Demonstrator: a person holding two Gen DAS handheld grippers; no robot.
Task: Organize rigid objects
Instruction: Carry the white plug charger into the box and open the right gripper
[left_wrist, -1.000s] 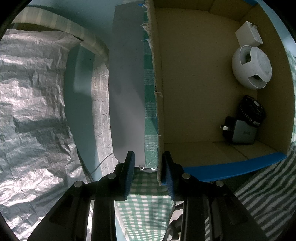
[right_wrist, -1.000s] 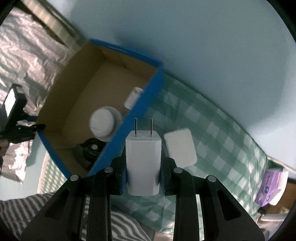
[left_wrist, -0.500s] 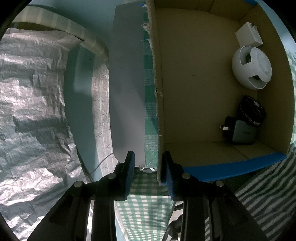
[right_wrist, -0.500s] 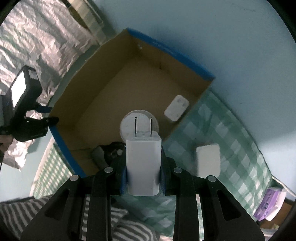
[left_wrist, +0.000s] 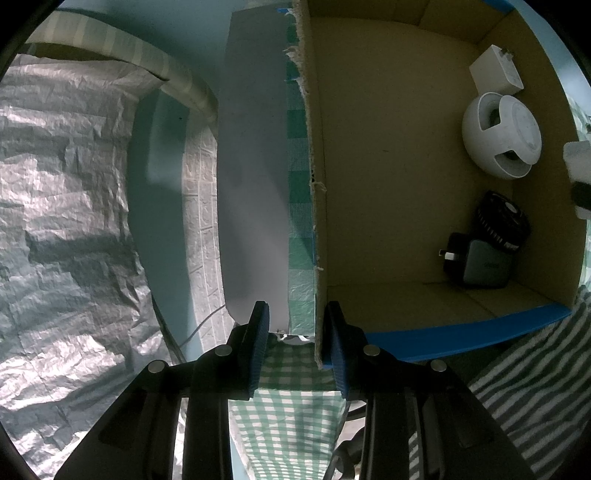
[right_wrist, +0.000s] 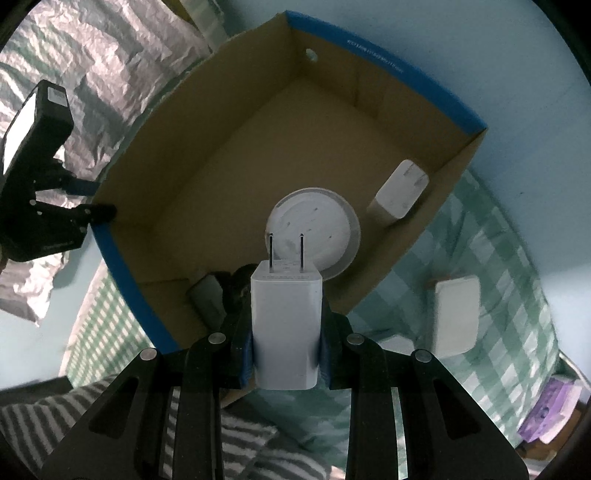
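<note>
The right gripper (right_wrist: 286, 347) is clamped on a white charger (right_wrist: 285, 328), prongs pointing up-frame, over the near wall of the cardboard box (right_wrist: 369, 92). The left gripper (left_wrist: 295, 332), jaws parted, straddles the box's torn wall at lower centre. The box's left half is bare floor; items crowd its right.

White charger (right_wrist: 285, 325), brown box (right_wrist: 229, 177) (blue-edged), green-checked cloth (right_wrist: 517, 266).

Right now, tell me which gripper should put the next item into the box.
Right. The right gripper already clamps the white charger above the cardboard box. The left gripper straddles the box's wall, steadying it.
</note>
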